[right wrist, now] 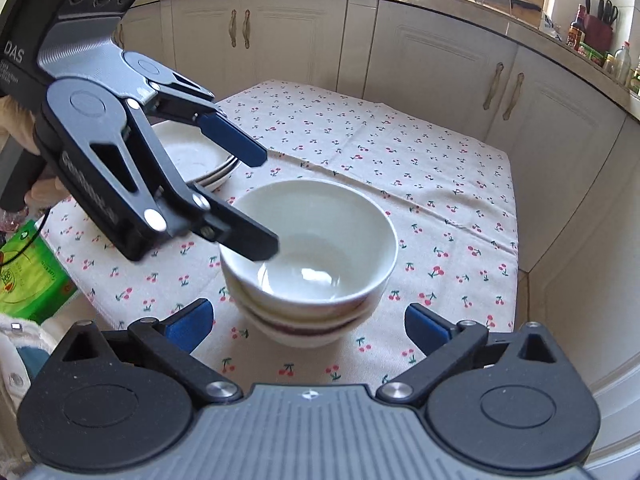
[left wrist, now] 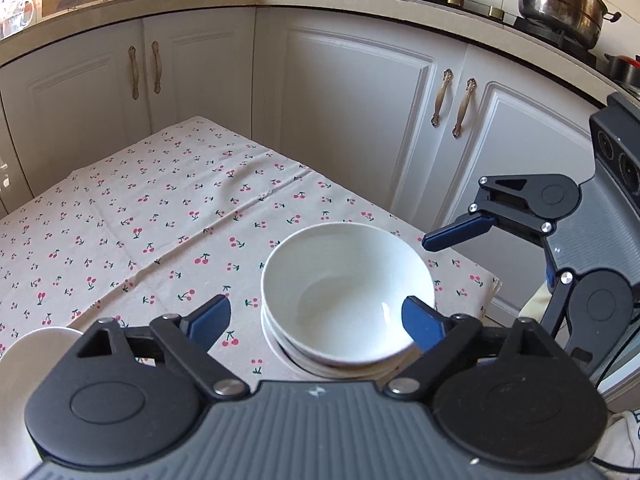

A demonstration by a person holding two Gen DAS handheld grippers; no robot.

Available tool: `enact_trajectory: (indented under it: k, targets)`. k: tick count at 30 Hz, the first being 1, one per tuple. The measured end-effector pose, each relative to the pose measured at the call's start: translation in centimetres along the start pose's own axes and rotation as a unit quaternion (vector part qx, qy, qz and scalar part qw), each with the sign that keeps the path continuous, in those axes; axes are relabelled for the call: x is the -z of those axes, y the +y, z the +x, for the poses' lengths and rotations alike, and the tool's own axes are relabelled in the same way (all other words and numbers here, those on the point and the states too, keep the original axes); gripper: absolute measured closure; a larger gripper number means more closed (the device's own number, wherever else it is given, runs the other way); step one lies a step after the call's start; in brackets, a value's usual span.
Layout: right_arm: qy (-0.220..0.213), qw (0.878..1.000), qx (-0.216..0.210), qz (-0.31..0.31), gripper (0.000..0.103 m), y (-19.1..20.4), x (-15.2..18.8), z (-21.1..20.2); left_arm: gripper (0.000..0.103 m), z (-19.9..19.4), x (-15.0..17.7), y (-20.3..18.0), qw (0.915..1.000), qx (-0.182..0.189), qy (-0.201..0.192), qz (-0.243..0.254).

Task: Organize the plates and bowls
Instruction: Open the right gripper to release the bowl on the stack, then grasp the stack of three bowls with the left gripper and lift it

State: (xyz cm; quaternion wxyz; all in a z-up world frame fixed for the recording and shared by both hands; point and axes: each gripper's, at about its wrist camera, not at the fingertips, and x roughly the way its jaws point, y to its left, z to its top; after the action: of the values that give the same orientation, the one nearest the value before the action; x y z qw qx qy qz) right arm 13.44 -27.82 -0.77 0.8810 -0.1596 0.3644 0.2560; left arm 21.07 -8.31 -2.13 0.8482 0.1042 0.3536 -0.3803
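Two grippers spread wide around the bowl stack

Both grippers hold nothing. The left gripper (left wrist: 316, 318) has its fingers apart, one blue pad (left wrist: 418, 318) just over the near rim of the top bowl (left wrist: 344, 288) and the other out over the cloth; from the right wrist view its lower finger reaches over the rim into the bowl, though I cannot tell whether it touches. The right gripper (right wrist: 308, 326) is also spread, the stack of bowls (right wrist: 308, 276) sitting just ahead between its pads. Beyond the left gripper, a stack of plates (right wrist: 196, 156) rests on the cherry-print tablecloth (right wrist: 400, 168), near the bowls but apart from them.

The bowls look nested and the plates piled, so the sorting seems nearly done. If the stack needs shifting, pinch the rim squarely with one pad inside and one outside, and lift slowly: glazed bowls probably slide on each other, and the stack stands near the table edge.
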Motion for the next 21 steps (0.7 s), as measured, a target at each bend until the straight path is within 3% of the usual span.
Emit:
enact_trajectory:
  k: [9, 21]
  targets:
    - [-0.002, 1.000, 0.002, 0.004, 0.000, -0.2, 1.7, 0.8, 0.008, -0.7, 3.2, 0.6, 0.9994, 0.035, 0.003, 0.001]
    - [0.015, 1.000, 0.004, -0.002, 0.000, -1.0, 2.5, 3.9, 0.008, 3.1, 4.0, 0.7, 0.9970, 0.026, 0.053, 0.049]
